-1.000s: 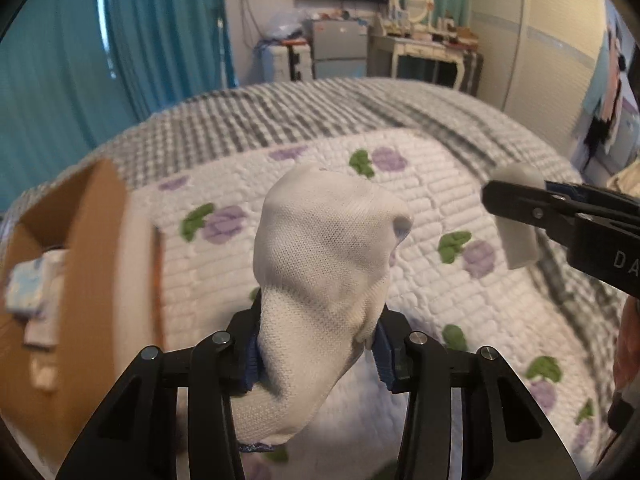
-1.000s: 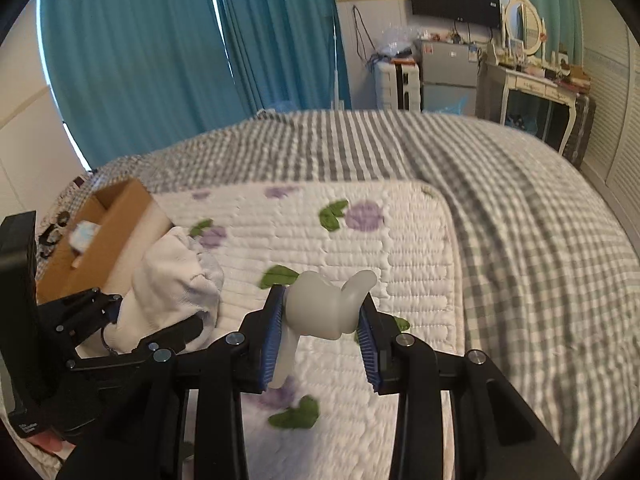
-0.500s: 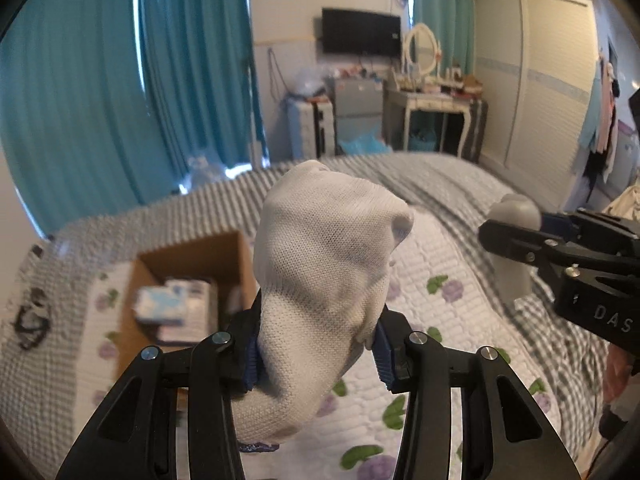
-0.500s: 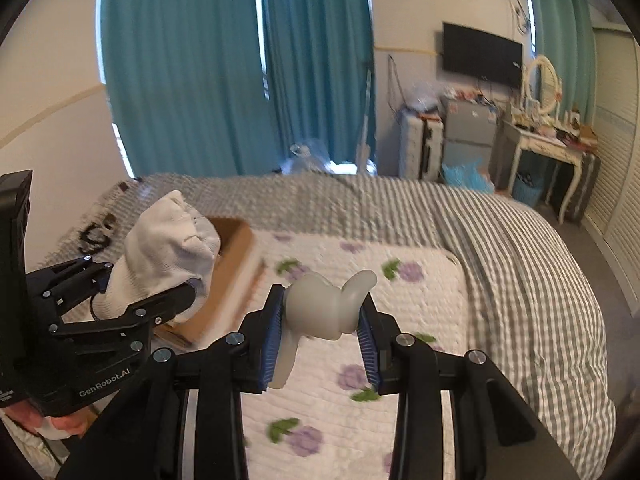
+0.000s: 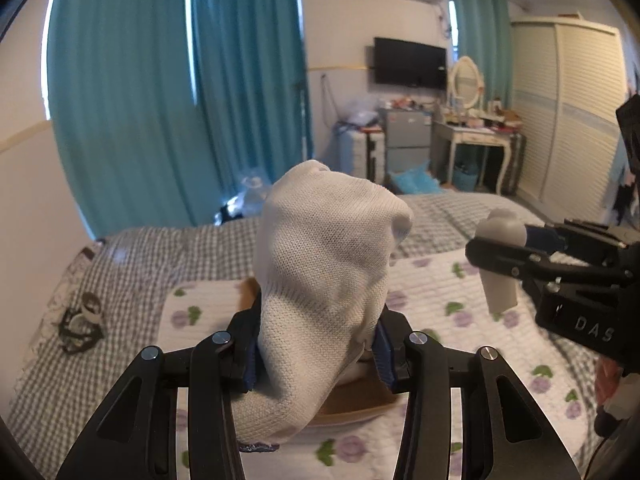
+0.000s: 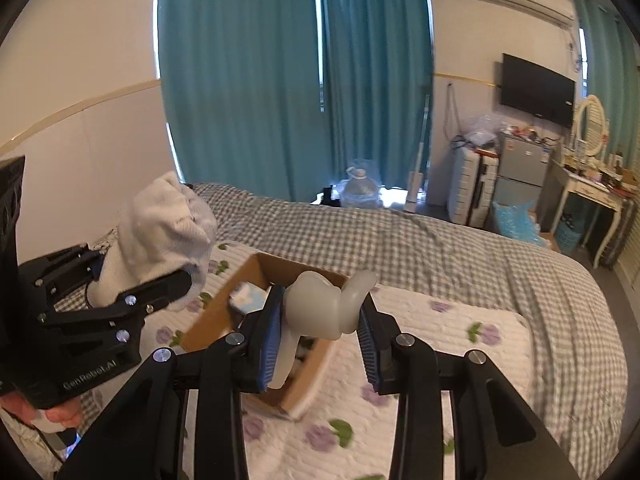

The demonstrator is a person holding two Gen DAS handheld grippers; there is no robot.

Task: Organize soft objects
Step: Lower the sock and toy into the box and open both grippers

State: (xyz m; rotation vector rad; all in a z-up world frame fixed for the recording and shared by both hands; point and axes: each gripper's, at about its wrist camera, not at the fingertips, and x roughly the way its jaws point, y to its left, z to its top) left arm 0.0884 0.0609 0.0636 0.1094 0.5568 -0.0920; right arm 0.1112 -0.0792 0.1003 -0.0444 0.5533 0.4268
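Fingers of the left gripper [image 5: 318, 354] are clamped on a bunched white sock [image 5: 324, 280], and those of the right gripper [image 6: 320, 330] on a pale rubbery squeeze toy [image 6: 320, 308]; both are held aloft above the cardboard box [image 6: 218, 316] on the floral quilt [image 6: 440, 332]. A release off-centre is judged likely to drop the toy onto the quilt beyond the near right rim, or leave the limp sock draped over an edge. The sock looks knitted and slack, the toy smooth and translucent.
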